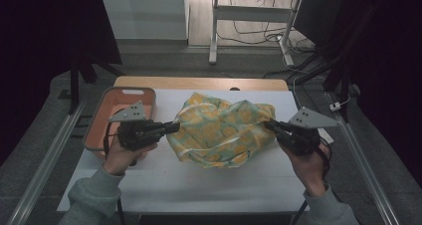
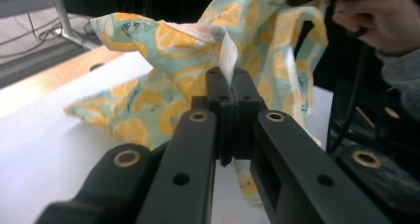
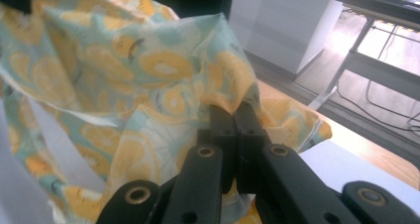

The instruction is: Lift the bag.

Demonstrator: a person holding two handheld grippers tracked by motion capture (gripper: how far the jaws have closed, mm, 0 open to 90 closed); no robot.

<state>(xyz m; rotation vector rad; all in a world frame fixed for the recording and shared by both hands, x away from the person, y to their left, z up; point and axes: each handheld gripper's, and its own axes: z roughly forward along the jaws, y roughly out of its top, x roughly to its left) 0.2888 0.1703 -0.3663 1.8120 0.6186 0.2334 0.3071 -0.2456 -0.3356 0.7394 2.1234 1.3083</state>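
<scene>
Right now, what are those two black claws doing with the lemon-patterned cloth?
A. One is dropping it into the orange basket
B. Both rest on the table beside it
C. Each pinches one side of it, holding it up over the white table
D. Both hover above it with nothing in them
C: the left claw and the right claw are each shut on an edge of the lemon-patterned cloth, which hangs between them over the white table.
</scene>
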